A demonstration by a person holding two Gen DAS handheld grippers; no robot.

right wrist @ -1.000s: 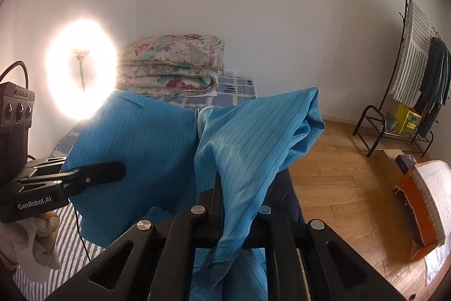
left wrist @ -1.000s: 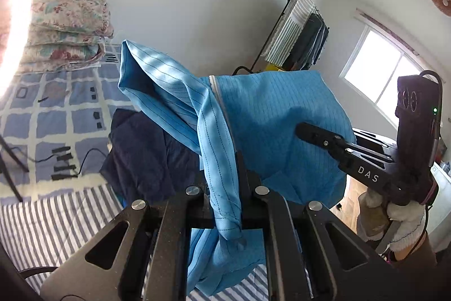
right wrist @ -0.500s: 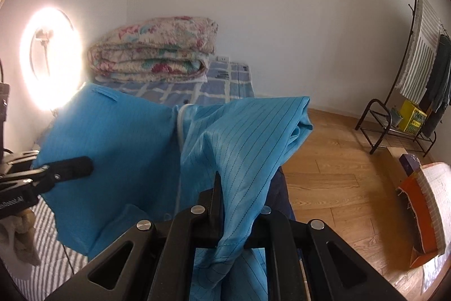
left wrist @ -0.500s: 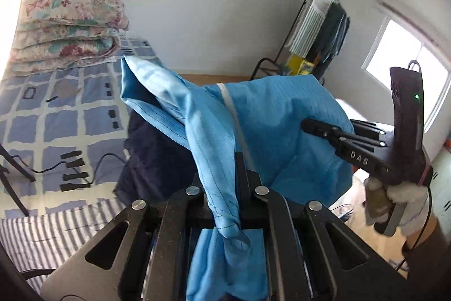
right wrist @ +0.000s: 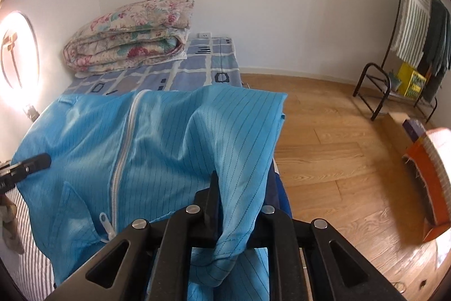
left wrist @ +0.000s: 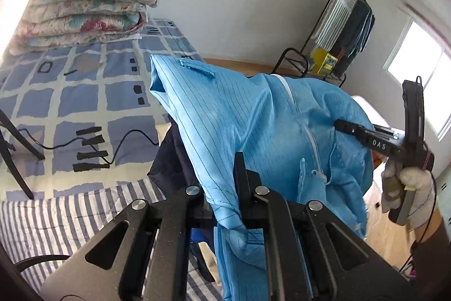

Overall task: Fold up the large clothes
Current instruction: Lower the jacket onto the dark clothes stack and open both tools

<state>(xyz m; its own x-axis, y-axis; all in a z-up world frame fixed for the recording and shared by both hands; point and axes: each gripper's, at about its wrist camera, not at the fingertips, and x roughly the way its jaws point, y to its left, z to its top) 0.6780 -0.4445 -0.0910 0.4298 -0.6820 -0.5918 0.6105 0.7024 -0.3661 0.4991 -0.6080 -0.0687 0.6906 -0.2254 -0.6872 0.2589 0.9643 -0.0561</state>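
I'm laying the blue jacket [left wrist: 253,126] down on the bed [left wrist: 84,92], left tongs [left wrist: 225,188] clamped on its hem, right tongs [right wrist: 236,205] opening with cloth between, so I'm keeping both edges level.

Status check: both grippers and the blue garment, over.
Left gripper shut on blue garment. Right gripper jaws opening, fabric between them. Dark clothing lies underneath on bed.

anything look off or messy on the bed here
A black cable trails loose across the checked bedsheet, and a dark navy garment lies crumpled under the blue jacket. Nothing looks spilled or damaged.
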